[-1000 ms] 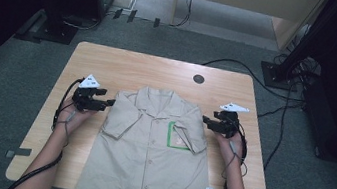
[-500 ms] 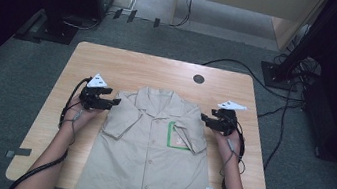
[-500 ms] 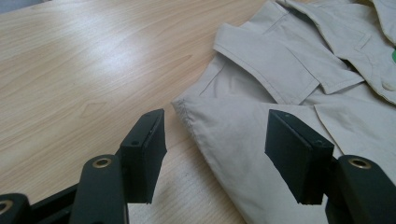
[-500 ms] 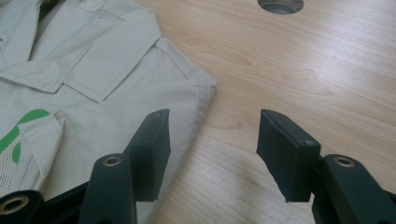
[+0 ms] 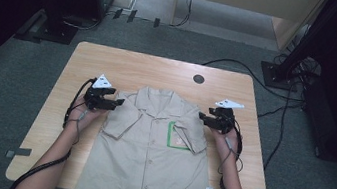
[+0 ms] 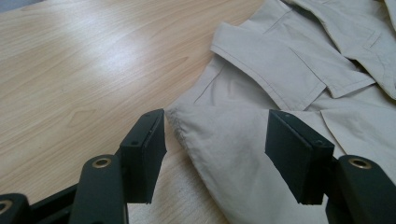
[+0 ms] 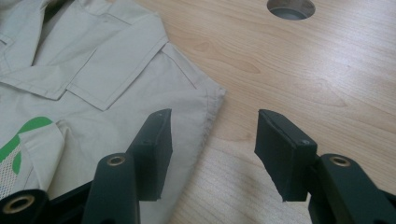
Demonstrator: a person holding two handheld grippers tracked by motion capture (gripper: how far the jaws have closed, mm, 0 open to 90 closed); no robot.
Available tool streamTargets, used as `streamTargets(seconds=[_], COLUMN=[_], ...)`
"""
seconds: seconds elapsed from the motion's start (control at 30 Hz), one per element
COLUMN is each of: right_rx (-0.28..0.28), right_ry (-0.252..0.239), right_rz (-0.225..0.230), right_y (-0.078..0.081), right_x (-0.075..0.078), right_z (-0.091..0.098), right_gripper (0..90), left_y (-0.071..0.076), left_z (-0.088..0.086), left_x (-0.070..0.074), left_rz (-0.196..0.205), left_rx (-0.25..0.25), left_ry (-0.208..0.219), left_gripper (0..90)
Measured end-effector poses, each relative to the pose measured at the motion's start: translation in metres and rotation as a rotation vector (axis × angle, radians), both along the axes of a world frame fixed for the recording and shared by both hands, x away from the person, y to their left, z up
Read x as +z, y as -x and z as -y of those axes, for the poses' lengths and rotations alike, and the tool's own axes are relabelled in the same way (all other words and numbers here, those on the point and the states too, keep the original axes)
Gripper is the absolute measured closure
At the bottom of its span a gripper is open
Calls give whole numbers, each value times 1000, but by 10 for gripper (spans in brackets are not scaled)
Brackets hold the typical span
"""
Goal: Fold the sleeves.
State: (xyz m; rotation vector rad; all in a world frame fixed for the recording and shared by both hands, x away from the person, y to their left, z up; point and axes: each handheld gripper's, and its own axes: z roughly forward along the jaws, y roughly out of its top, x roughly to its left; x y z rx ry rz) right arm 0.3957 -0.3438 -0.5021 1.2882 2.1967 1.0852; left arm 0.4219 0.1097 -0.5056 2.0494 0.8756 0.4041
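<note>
A beige short-sleeved shirt (image 5: 146,162) lies flat, collar away from me, on the wooden table (image 5: 135,69), with both sleeves folded in over its front. A green-outlined patch (image 5: 169,135) marks the chest. My left gripper (image 5: 117,103) stands open at the shirt's left shoulder; in the left gripper view the shoulder corner of the shirt (image 6: 224,135) lies between the jaws of the left gripper (image 6: 215,149), untouched. My right gripper (image 5: 202,118) stands open at the other shoulder. There the shirt's edge (image 7: 205,107) lies just inside one jaw of the right gripper (image 7: 212,149), over bare wood.
A round cable hole (image 5: 198,79) sits in the table's far middle, seen also as the hole (image 7: 290,7) ahead of the right gripper. Bare wood runs on both sides of the shirt. Cables (image 5: 241,65) and dark stand bases (image 5: 50,29) lie on the floor beyond the table.
Both grippers have edged slightly inward toward the shirt's shoulders. The shirt lies as before.
</note>
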Motion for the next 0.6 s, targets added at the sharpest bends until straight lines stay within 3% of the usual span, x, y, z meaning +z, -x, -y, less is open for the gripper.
streamTargets(seconds=[0.37, 0.6], right_rx=[7, 9], right_ry=[-27, -18], right_rz=[43, 49], right_y=[-2, -6], right_x=[-2, -8], right_z=[-8, -16], right_gripper=[465, 483], left_y=[-1, -3], left_z=[2, 3], left_x=[-5, -8], left_rz=[9, 13], left_rx=[9, 21], left_ry=[8, 22], left_gripper=[383, 383])
